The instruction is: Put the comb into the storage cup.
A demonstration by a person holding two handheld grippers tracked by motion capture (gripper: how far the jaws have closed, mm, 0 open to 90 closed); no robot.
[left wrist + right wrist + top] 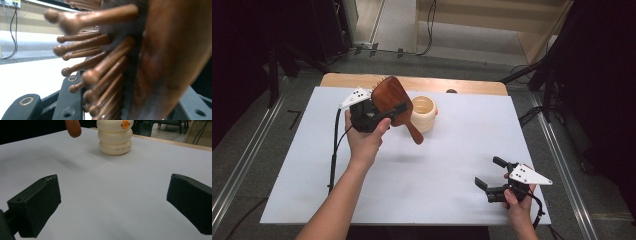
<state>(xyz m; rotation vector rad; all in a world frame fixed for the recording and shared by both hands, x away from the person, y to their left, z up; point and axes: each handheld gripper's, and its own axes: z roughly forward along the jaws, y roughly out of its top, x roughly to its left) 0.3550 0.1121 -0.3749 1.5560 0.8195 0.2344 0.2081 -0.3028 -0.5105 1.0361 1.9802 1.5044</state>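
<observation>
Left gripper [379, 114]: clamped on a wooden hairbrush [393, 102], jaws closed across the paddle head. In the left gripper view the hairbrush [160, 57] stands close before the camera, dark glossy back to the right, rows of round-tipped wooden bristles [100, 67] pointing left, black jaw parts below it. Person's left hand [364, 137] wraps the gripper body from beneath; a black cable [334, 150] trails down from it over the table.

Hairbrush: held in the air, clear of the table, head raised and tilted, handle [414, 132] sloping down toward the cream holder [423, 113]. Seen from above, the head overlaps the holder's left rim and the handle end sits just in front of the holder; whether they touch cannot be told. Its shadow lies on the table in front of the holder.

Cream holder: ribbed, three stacked rings, open top, small orange mark on its side [115, 137]; stands upright on the white table [422, 175], toward the far edge.

Right gripper [488, 174]: jaws wide apart, nothing between them, low over the table, well apart from the holder, at the near right corner, held by the person's right hand [517, 197]. In the right gripper view the jaws frame bare table with the holder beyond and the handle tip [73, 128] to its left.
</observation>
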